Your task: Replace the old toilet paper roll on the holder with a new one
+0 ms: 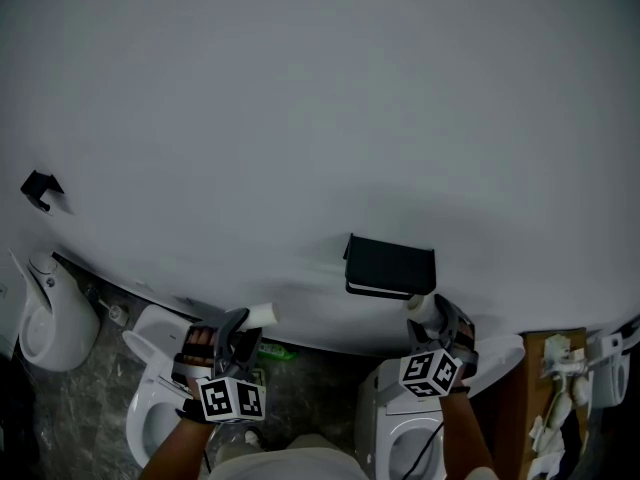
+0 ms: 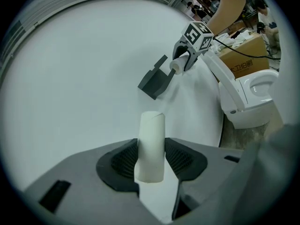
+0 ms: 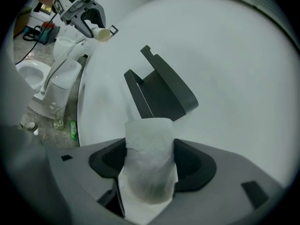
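The black paper holder (image 1: 390, 266) is fixed to the white wall, its lid raised, and nothing is on it. My left gripper (image 1: 238, 332) is low at the left and shut on a bare cardboard tube (image 1: 262, 315) whose end points at the wall. The left gripper view shows that tube (image 2: 151, 146) pinched upright between both pads, with the holder (image 2: 154, 81) beyond it. My right gripper (image 1: 440, 320) sits just below the holder's right end, shut on a toilet paper roll (image 1: 423, 306). The right gripper view shows the white roll (image 3: 150, 163) squeezed between the pads, close under the holder (image 3: 159, 90).
Below the wall stand two white toilets (image 1: 155, 393) (image 1: 405, 428) on a grey stone floor. A urinal (image 1: 45, 313) hangs at far left under a small black hook (image 1: 40, 188). A cardboard box (image 1: 555, 388) with clutter stands at the right.
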`<state>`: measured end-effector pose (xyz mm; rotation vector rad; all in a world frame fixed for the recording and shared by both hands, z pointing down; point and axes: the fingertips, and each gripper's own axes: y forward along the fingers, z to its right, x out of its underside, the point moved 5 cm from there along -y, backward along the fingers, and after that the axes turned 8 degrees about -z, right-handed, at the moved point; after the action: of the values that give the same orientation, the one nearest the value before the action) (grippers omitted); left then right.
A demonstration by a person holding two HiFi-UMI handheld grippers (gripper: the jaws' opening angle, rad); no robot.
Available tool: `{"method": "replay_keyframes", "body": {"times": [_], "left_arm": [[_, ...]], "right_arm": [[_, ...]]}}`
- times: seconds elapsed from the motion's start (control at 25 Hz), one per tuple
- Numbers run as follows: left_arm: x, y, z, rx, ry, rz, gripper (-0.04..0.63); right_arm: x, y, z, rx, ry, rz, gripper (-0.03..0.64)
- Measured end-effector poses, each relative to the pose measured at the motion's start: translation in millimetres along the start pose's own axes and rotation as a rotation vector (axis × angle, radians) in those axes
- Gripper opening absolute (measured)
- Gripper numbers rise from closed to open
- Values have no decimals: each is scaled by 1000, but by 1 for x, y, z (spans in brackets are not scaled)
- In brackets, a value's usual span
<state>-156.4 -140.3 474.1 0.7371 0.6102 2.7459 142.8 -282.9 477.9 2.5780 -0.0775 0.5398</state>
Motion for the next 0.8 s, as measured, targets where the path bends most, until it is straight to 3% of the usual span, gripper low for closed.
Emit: {"method": "replay_keyframes", "body": {"times": [0.48,0.8], "left_arm": [[5,-3,-1,-2,-9,-7,181],[12,-5,-1,-1,-17,-16,181]], "right_arm": [[-36,1,-10,12,-76,71,302],[-41,-2,-17,89,-62,101,302]]}}
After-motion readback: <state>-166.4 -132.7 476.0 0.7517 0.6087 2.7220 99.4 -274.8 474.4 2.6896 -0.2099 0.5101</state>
